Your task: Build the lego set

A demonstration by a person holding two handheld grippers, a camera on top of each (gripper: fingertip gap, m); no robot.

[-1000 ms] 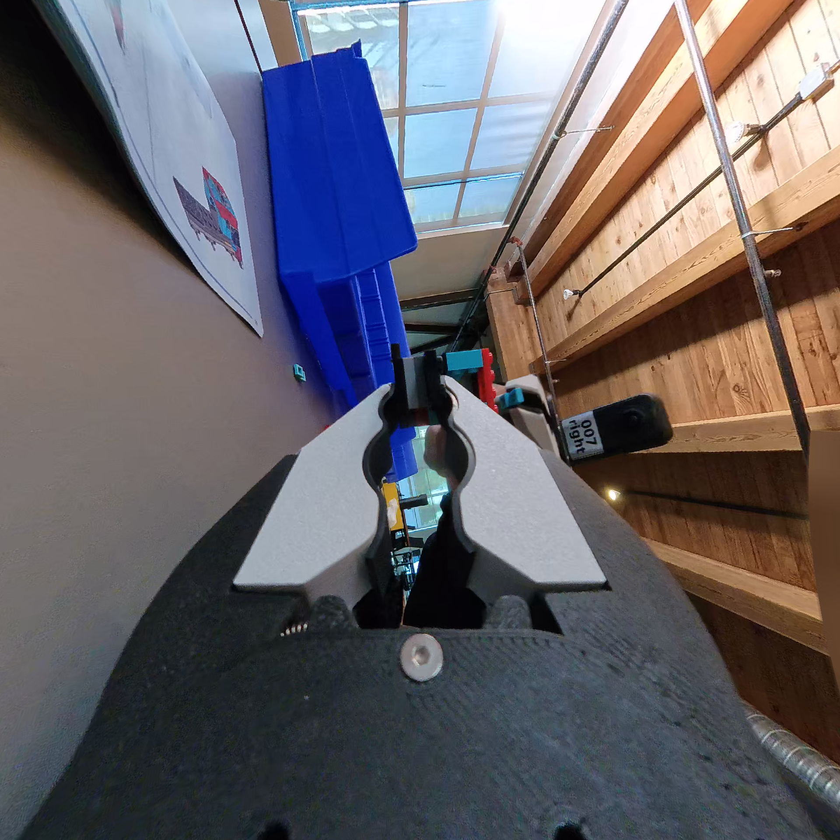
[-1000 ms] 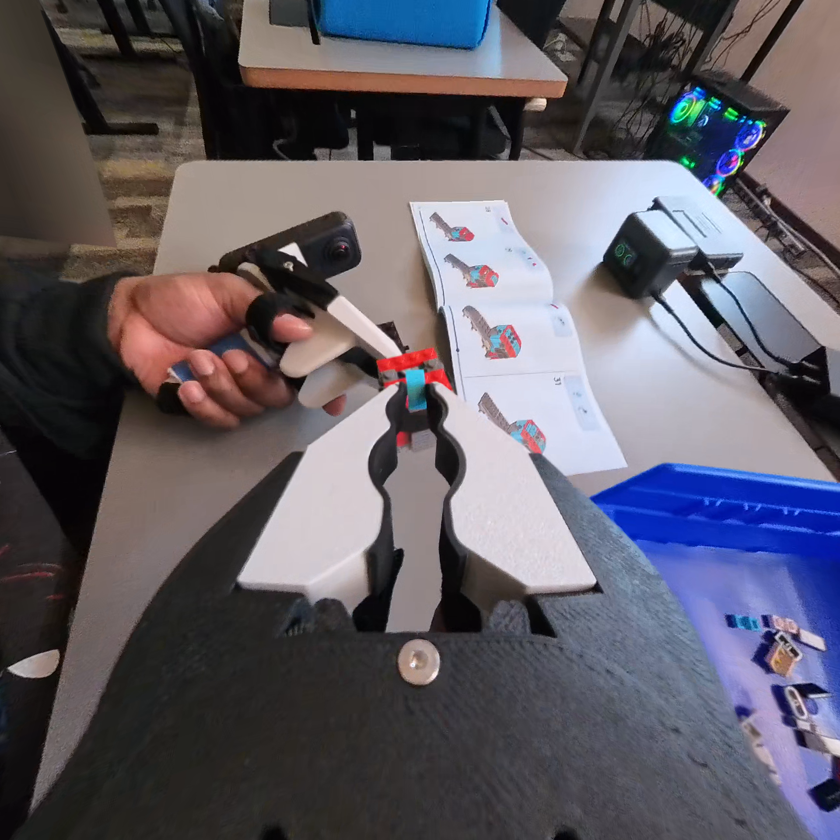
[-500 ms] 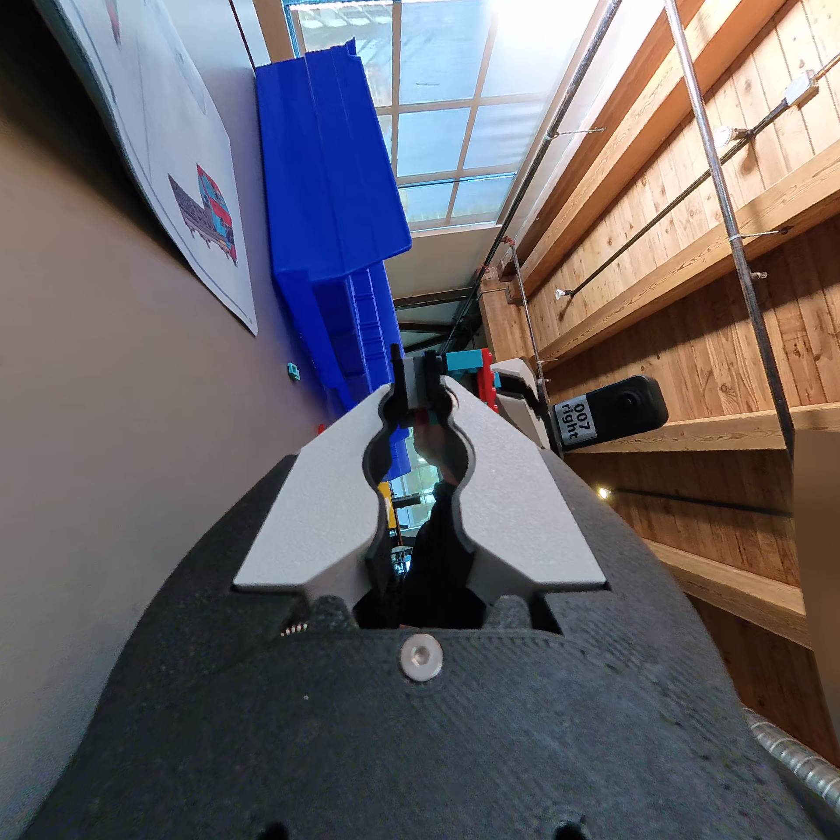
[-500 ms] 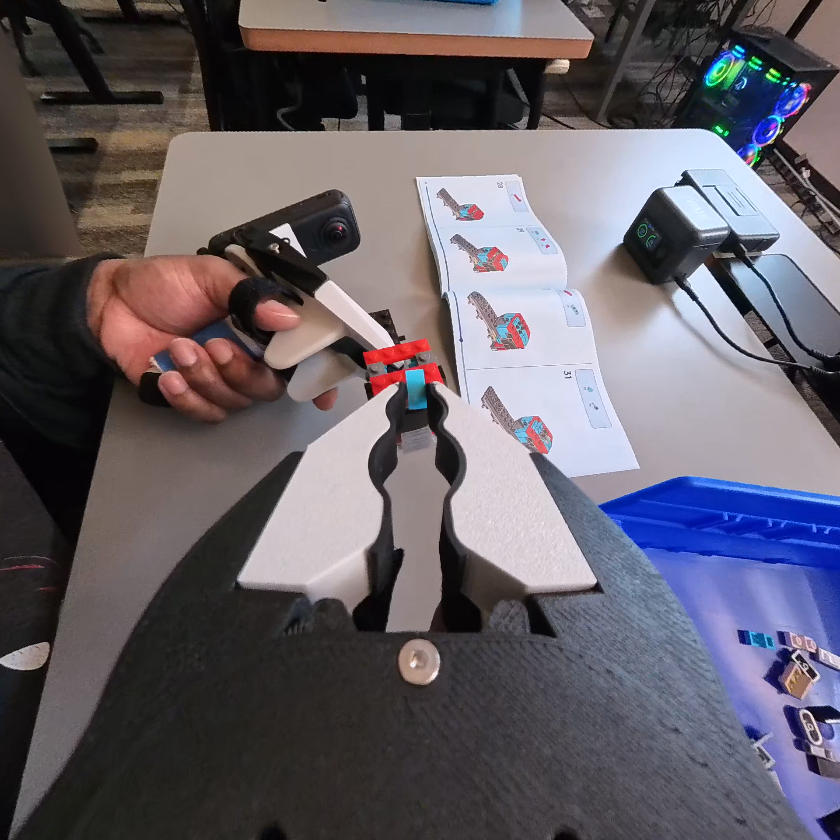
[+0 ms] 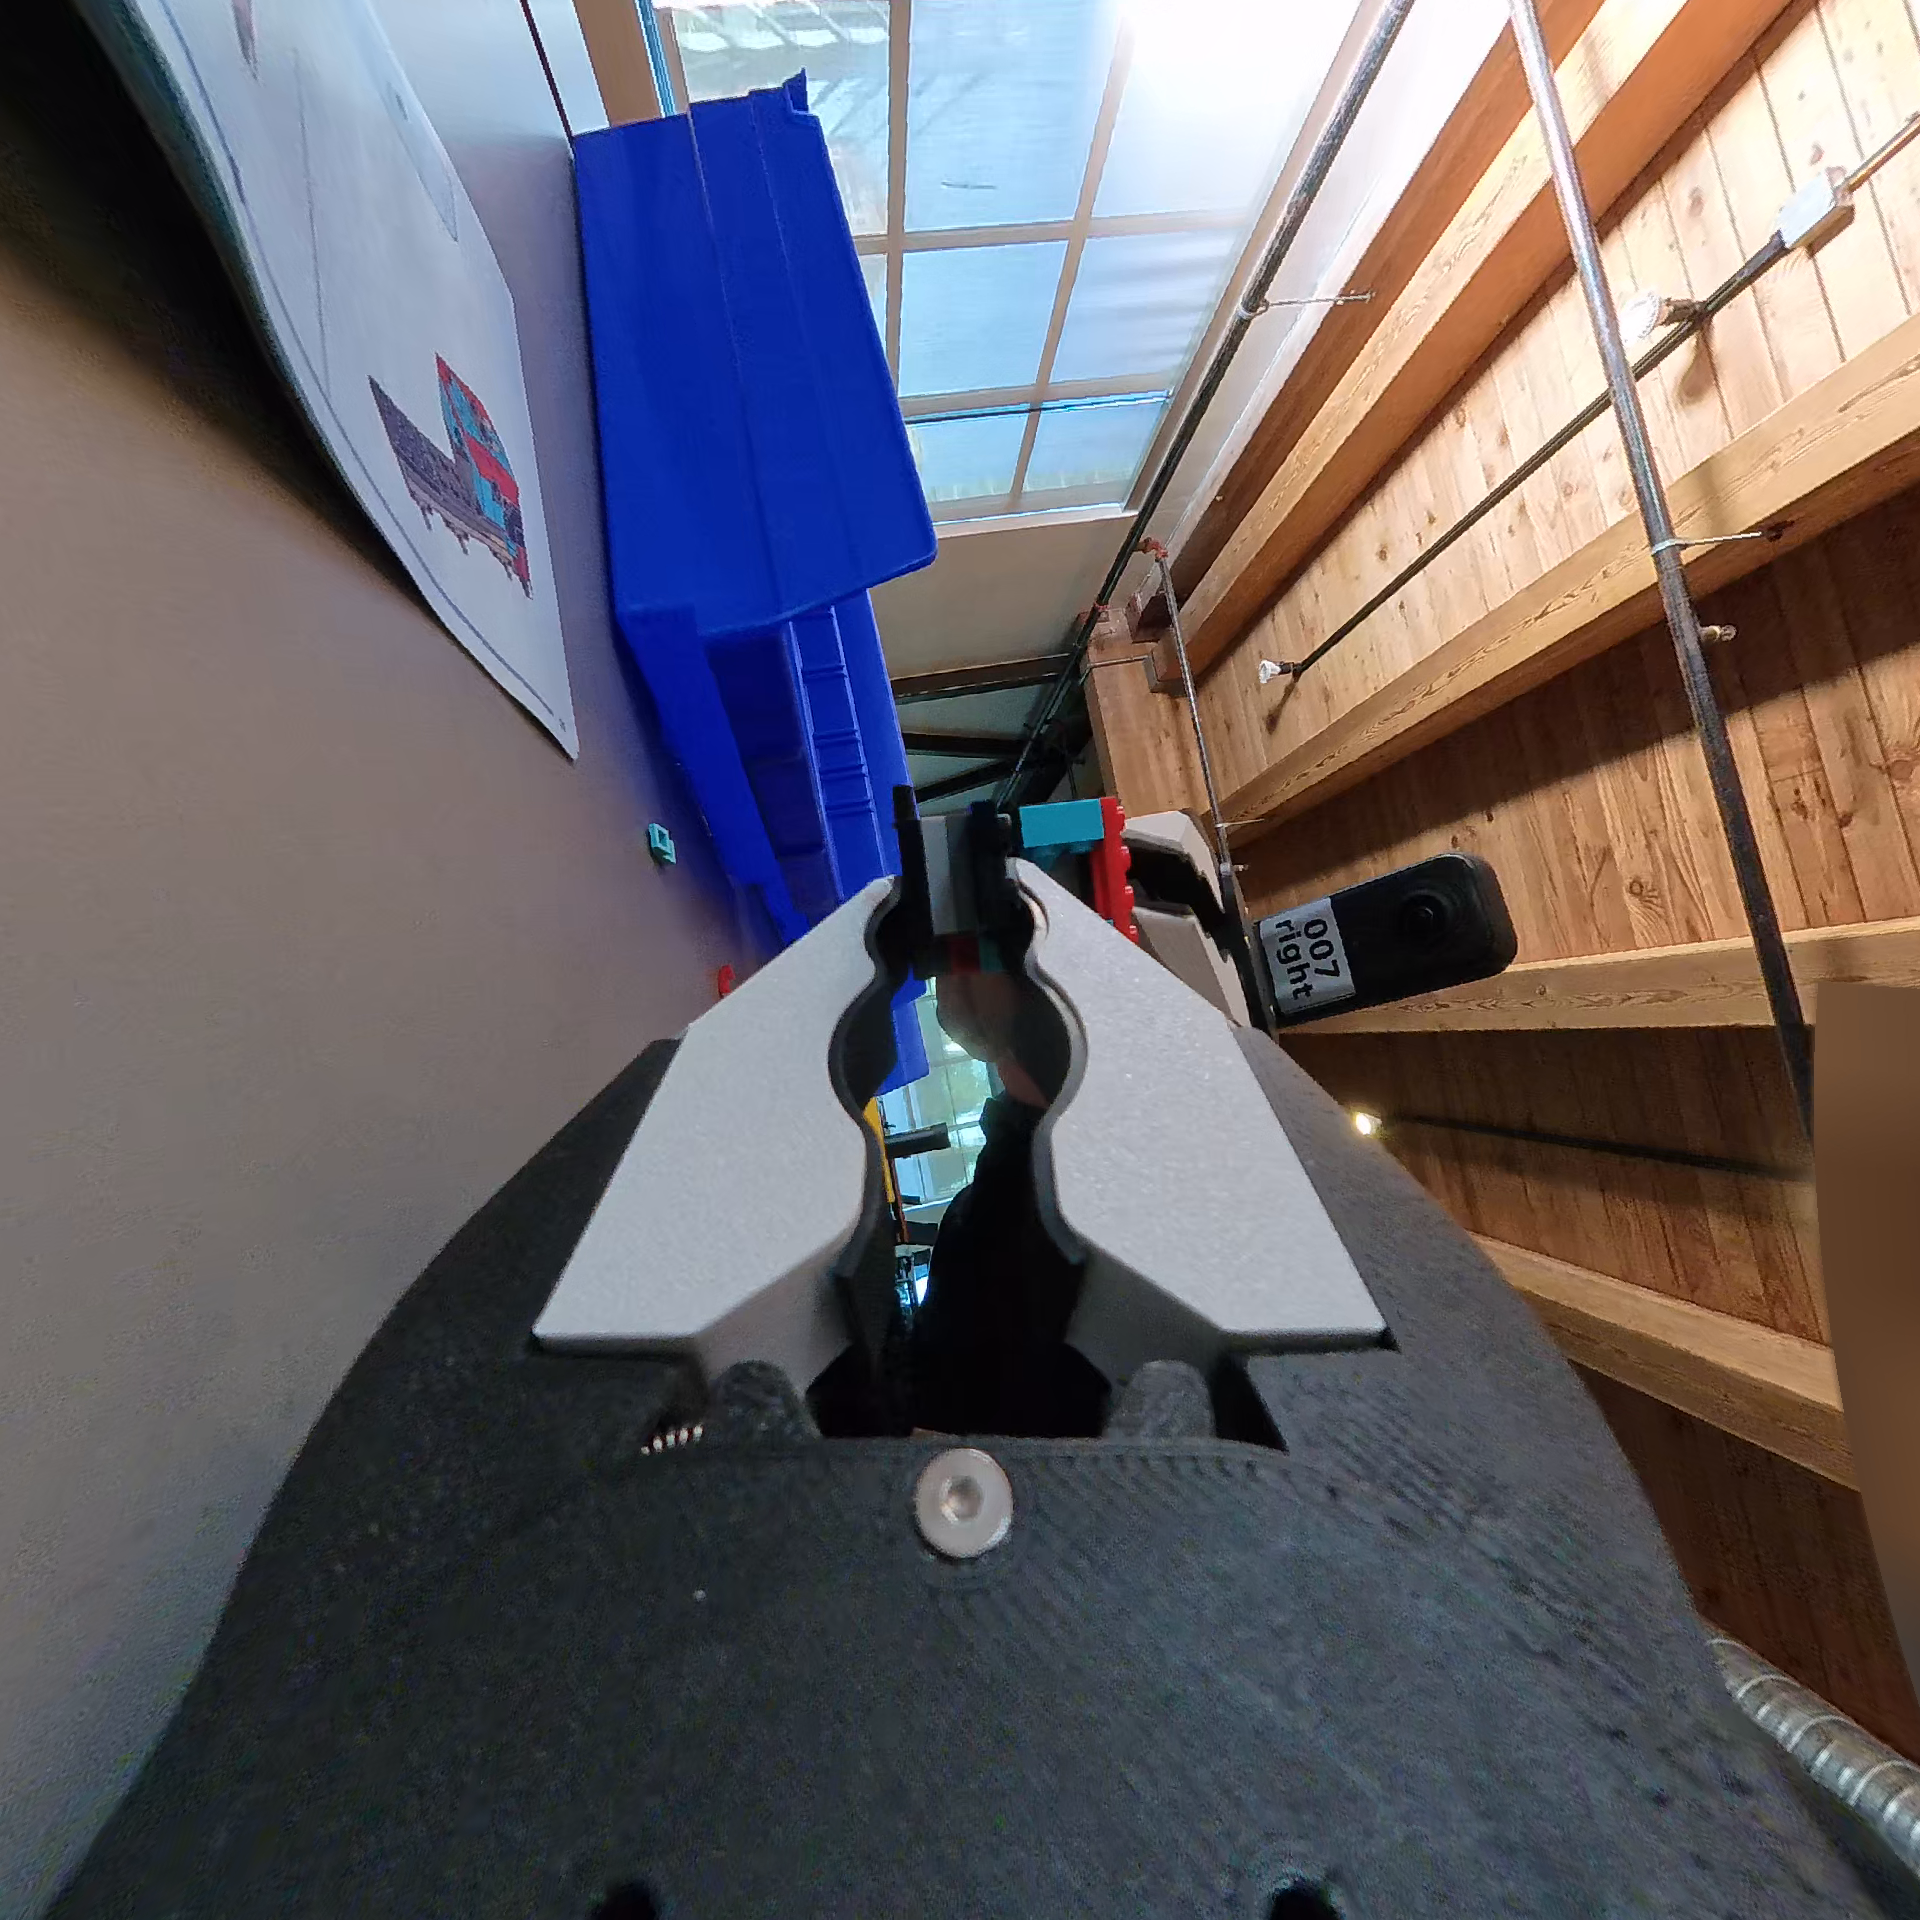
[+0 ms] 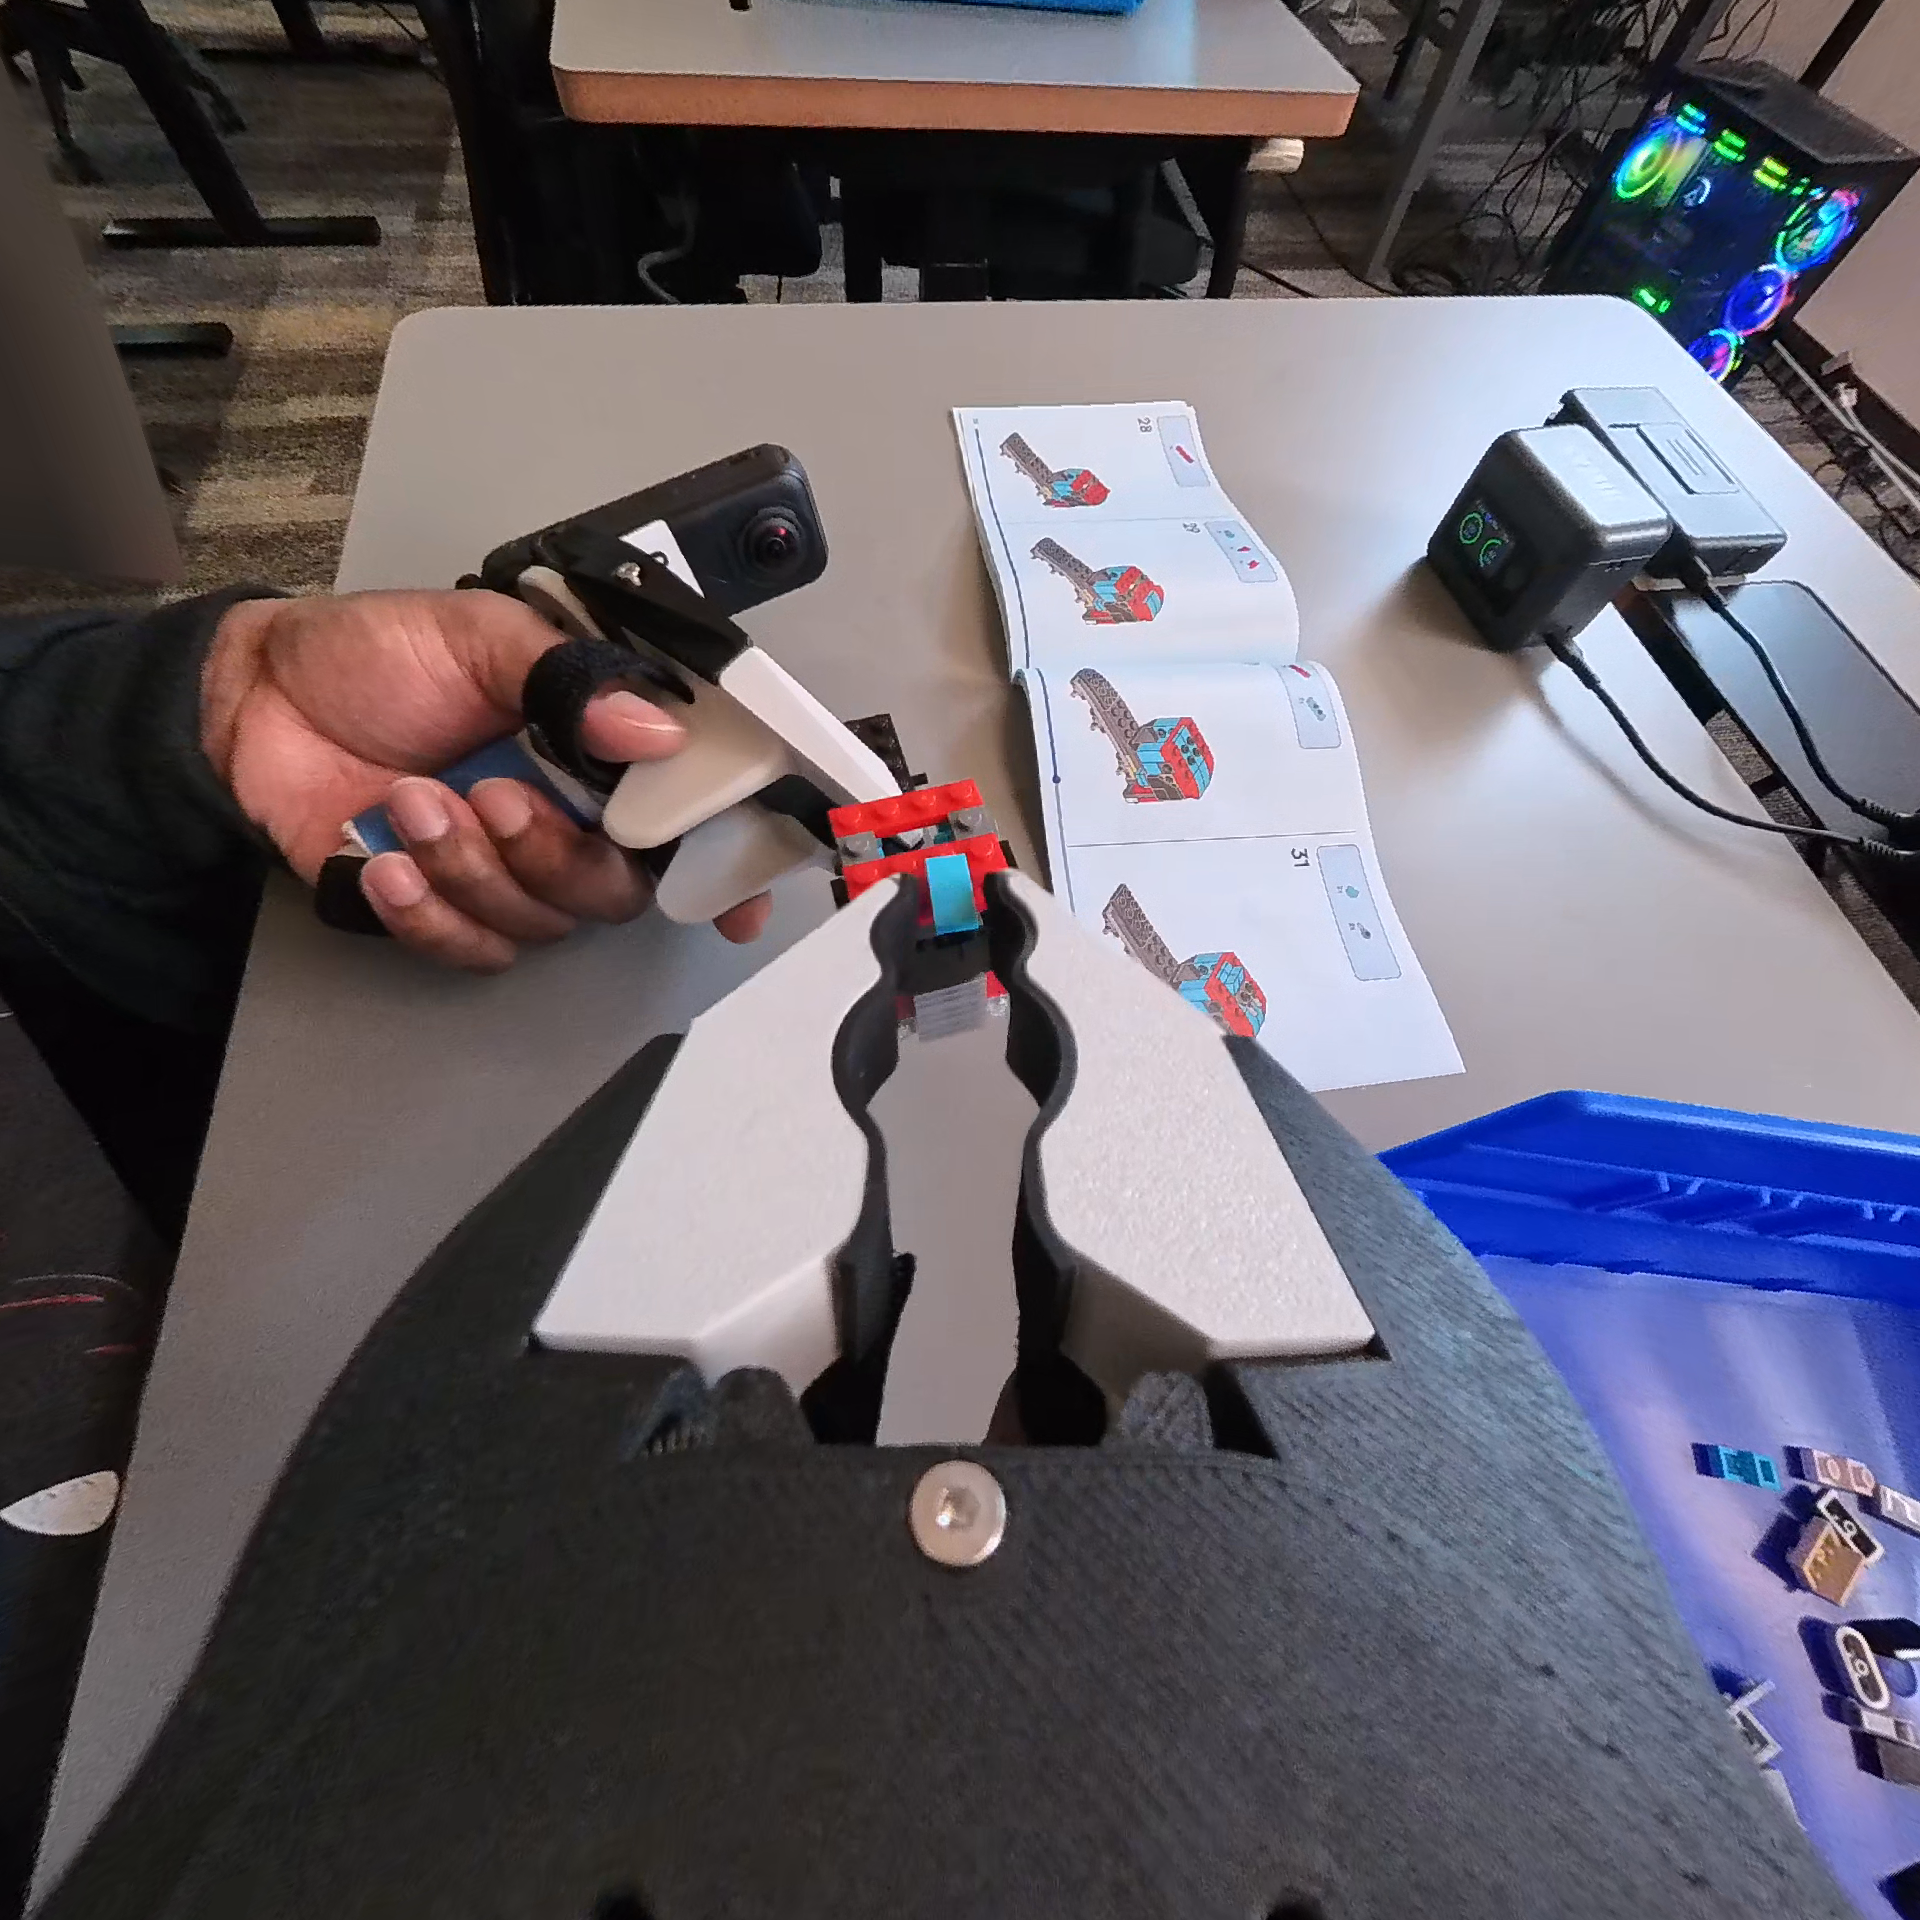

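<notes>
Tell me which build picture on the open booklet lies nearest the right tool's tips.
The bottom picture on the booklet, closest to the blue bin; the other three sit farther up the pages from the right tool.

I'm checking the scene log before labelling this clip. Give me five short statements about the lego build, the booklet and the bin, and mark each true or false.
1. Both hand-held grippers are closed on the lego model. True: the right hand-held gripper and the left hand-held gripper both clamp it.
2. The instruction booklet lies shut. False: it lies open on the grey table.
3. The blue bin holds loose lego pieces. True.
4. The model is all yellow. False: it is mostly red, with teal, black and grey parts.
5. The black charger sits inside the bin. False: it sits on the table, beyond the booklet.
</notes>
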